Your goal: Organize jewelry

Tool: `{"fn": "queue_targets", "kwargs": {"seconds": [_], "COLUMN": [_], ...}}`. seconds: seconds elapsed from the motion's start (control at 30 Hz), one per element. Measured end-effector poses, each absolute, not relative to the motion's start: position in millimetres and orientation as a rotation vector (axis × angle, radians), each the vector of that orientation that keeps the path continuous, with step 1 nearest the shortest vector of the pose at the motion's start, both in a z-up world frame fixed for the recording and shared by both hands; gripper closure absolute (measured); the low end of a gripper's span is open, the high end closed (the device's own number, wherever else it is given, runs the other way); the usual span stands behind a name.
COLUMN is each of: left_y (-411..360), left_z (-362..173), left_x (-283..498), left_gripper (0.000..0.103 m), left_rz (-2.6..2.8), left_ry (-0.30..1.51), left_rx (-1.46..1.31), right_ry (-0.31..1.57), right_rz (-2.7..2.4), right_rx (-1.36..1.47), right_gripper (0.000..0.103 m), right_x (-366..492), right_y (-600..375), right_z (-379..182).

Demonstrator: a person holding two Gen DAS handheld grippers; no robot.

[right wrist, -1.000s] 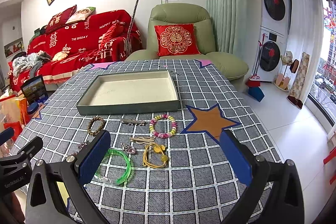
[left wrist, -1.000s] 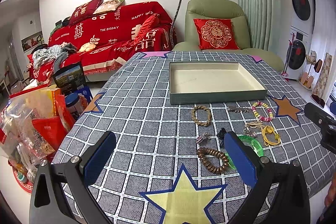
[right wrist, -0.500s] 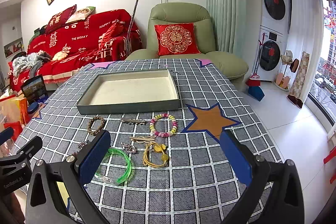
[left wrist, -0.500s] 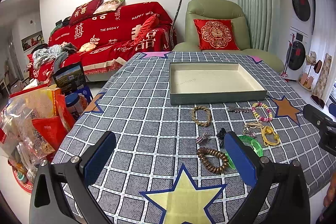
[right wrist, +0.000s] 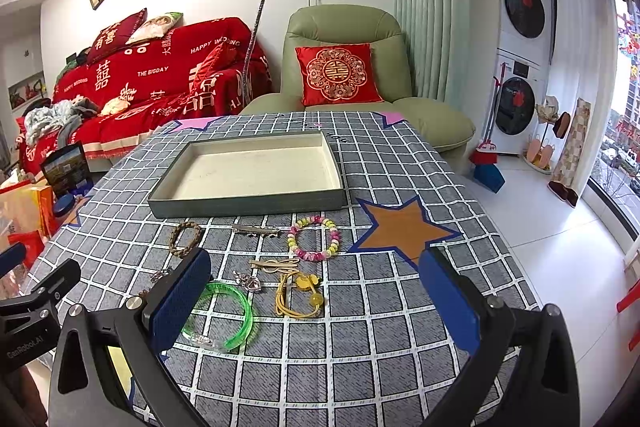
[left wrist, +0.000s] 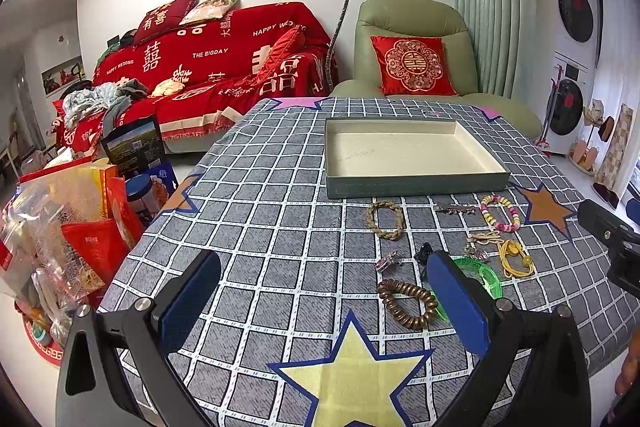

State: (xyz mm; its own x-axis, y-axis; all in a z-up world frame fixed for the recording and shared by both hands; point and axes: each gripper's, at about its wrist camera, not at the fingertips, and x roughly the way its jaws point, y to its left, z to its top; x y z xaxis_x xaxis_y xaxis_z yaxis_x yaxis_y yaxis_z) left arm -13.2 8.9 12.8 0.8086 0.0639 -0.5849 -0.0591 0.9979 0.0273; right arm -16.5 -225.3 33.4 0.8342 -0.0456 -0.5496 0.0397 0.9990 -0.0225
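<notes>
A checked grey surface (right wrist: 400, 307) carries loose jewellery spread in front of an empty shallow tray (right wrist: 248, 203), which sits farther back at the centre. From left to right lie a dark brown wooden bead bracelet (left wrist: 406, 303), a braided tan bracelet (right wrist: 185, 238), a clear green bangle (right wrist: 224, 319), a small heart charm (right wrist: 250, 281), a slim metal hair clip (right wrist: 256, 229), a gold clip (right wrist: 274, 265), a yellow cord piece (right wrist: 300, 295) and a pastel bead bracelet (right wrist: 314, 238). All look light. The bangle seems stiff and slippery, best pinched across its rim; the bead and cord pieces look limp and likely to sag, so a grip on one side of the loop suits them; the charm and clips are small and flat, needing a low, careful pinch. The left tongs (left wrist: 320, 303) hover low over the near edge, spread wide and empty, with the wooden beads just inside the right finger. The right tongs (right wrist: 316, 307) hover likewise, spread wide and empty, framing the bangle and cord.
</notes>
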Motion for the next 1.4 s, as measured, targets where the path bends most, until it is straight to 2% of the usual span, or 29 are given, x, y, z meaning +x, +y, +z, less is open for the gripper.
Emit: {"fn": "queue_targets", "kwargs": {"seconds": [1.4], "left_y": [15.7], "left_z": [5.0], "left_x": [-13.1], "left_gripper": [0.0], "left_rz": [0.049], "left_ry": [0.662], "left_rx": [0.001], "right_ry": [0.599], "right_rz": [-0.035], "right_rx": [-0.007], "right_gripper": [0.0], "right_x": [-16.1], "right_y": [-218.0], "right_z": [29.5]}}
